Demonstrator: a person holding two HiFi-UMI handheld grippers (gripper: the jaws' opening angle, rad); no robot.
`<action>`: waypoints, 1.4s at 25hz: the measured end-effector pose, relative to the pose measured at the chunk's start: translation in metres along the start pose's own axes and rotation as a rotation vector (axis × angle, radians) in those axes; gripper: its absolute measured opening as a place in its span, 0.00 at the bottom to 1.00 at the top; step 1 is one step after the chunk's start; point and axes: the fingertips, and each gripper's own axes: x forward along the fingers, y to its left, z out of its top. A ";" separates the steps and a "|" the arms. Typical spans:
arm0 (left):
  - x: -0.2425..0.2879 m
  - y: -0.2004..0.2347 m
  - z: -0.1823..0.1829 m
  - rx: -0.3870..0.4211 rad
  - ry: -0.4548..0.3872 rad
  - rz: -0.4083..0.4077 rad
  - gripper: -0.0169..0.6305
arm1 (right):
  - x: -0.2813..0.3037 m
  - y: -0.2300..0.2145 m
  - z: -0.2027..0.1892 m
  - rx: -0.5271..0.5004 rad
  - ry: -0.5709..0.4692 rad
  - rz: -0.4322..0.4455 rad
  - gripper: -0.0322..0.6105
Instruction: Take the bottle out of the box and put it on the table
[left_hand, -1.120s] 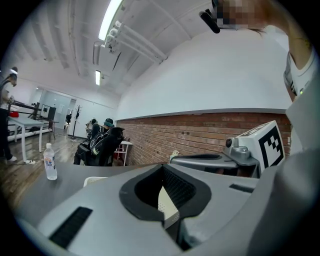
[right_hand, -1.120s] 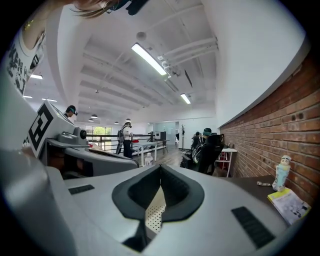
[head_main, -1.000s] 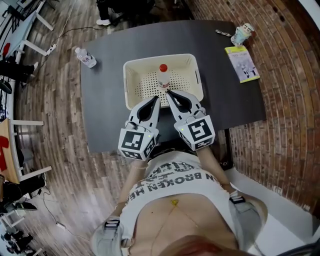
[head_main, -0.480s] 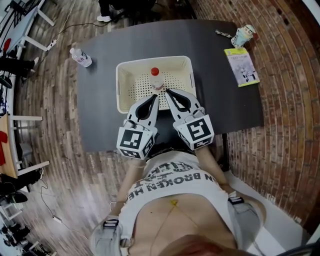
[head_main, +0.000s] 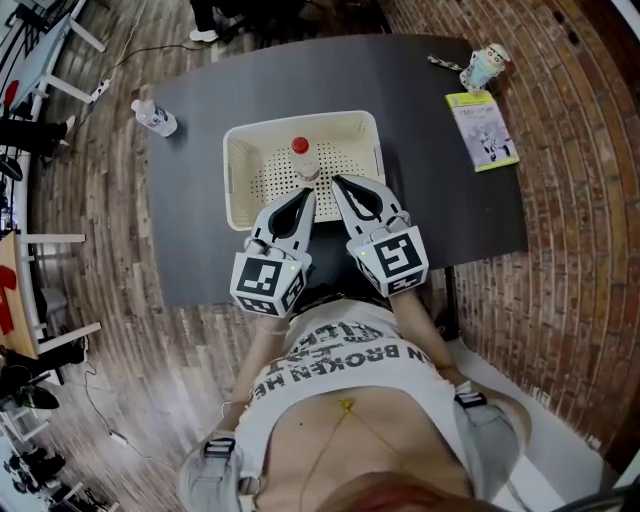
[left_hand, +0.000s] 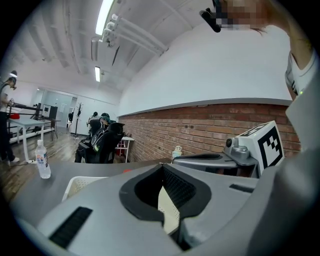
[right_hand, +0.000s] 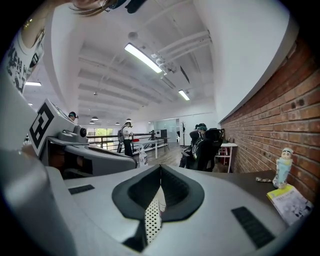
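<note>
We hold both tongs pressed together with nothing between them, the left gripper (head_main: 307, 194) and the right gripper (head_main: 337, 182) side by side over the near rim of the white perforated box (head_main: 236, 180). The bottle (head_main: 303, 162) stands upright inside, just ahead of their tips — small, clear, red-capped.

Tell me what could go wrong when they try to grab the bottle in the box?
1. The left tool and the right tool are both shut. If they don't open first, they may just knock the standing bottle over.
2. Their tips are right at the near wall of the box, so they might bump it and slide the box across the table.
</note>
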 end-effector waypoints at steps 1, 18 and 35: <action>0.000 0.003 0.001 0.002 0.002 0.001 0.04 | 0.002 0.000 0.001 0.000 0.000 -0.002 0.06; 0.006 0.018 0.002 0.015 0.025 -0.054 0.04 | 0.018 0.002 0.001 0.011 0.017 -0.041 0.06; 0.012 0.021 0.000 0.011 0.032 -0.065 0.04 | 0.022 0.003 -0.005 0.012 0.040 -0.043 0.06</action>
